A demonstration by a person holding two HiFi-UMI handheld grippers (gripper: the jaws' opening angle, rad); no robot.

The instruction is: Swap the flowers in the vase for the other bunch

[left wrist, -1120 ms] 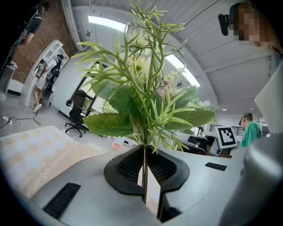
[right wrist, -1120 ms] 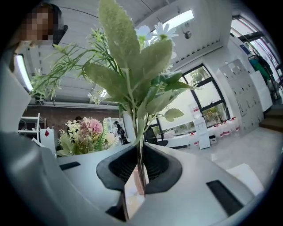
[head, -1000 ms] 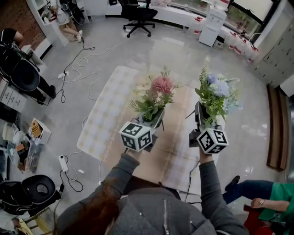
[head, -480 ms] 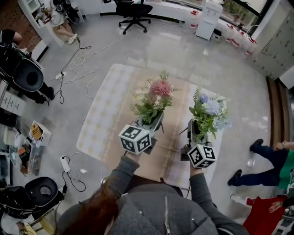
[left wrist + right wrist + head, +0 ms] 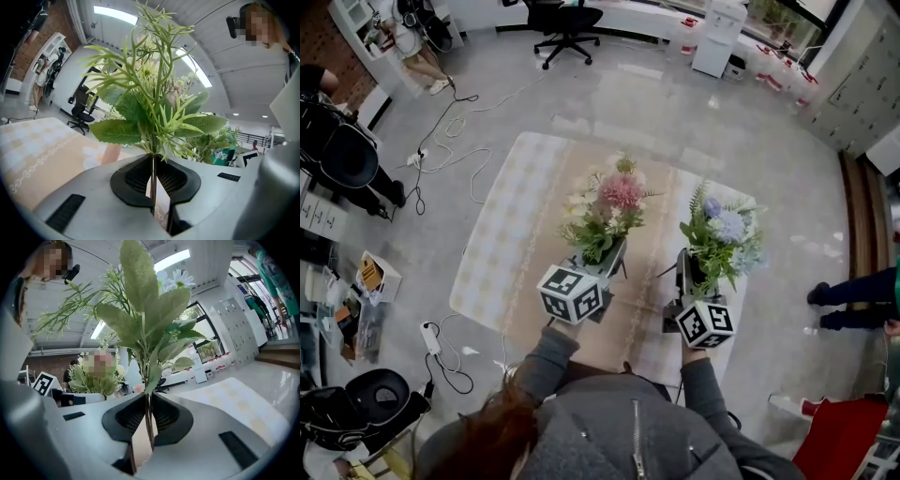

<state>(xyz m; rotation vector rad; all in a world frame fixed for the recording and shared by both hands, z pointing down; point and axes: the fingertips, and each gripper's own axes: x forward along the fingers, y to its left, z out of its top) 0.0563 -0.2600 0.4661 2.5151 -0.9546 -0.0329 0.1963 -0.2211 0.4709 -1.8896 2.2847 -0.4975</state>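
Gripping one bunch of artificial flowers in each hand-held gripper, the person stands over a rectangular tabletop (image 5: 511,244) spread with a beige and cream checked cloth. The left gripper (image 5: 617,251) is clamped on the thin green stems of the bunch with pink and cream blooms (image 5: 607,208). In the left gripper view its dark ribbed pads press together on those stems, and broad leaves and wispy sprigs fan out just above them. The right gripper (image 5: 683,258) is closed in the same way on the stems of the bunch with pale blue and lavender blooms (image 5: 724,232), whose long grey-green leaves rise straight from between the pads. Both bunches stand upright over the near half of the tabletop, side by side but apart, the pink one on the left. Beyond the left gripper's jaws a pale peach upright cylinder (image 5: 111,153) stands on the cloth; whether it is the vase I cannot tell. Past the tabletop a grey floor (image 5: 675,112) carries loose black cables (image 5: 441,155) and a black office chair (image 5: 565,21).
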